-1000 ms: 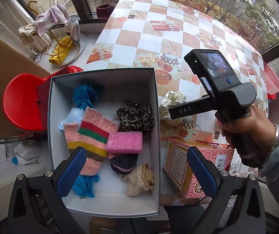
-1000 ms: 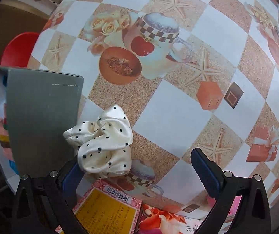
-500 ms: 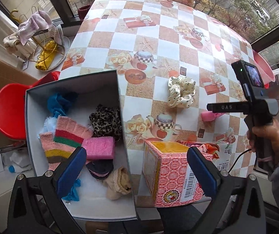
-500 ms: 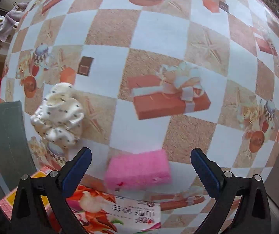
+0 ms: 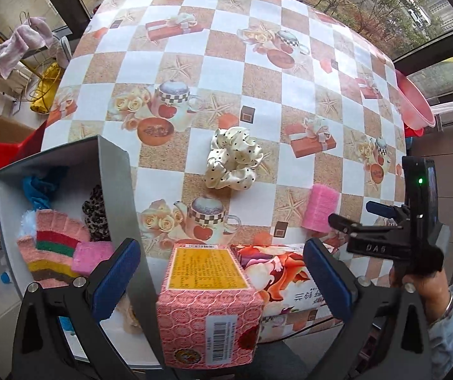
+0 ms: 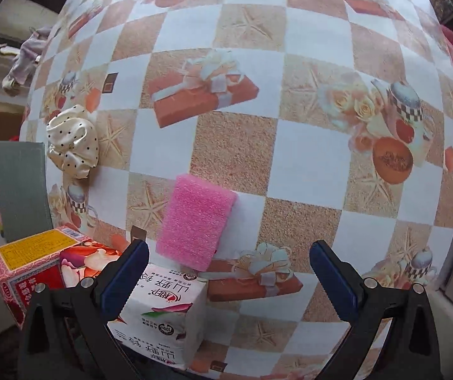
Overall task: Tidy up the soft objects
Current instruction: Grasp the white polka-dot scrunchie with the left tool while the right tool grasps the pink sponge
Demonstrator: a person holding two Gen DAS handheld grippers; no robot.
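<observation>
One porous pink sponge (image 6: pixel 196 221) lies before spread right gripper (image 6: pixel 229 272) jaws.

The right gripper (image 5: pixel 351 218) bears "DAS" on its black body. The white tissue pack (image 6: pixel 160 313) shows "100%" in a green circle beside Chinese characters, upside down; the pink carton's (image 5: pixel 209 310) barcode digits are illegible.

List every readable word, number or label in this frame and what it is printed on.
"DAS": right tool, on its black body.
"100%": round badges on the white floral carton.
Large Chinese characters on that carton appear upside down; I cannot transcribe them reliably.
Yellow label and barcode digits on the red patterned box: too small to read.
</observation>
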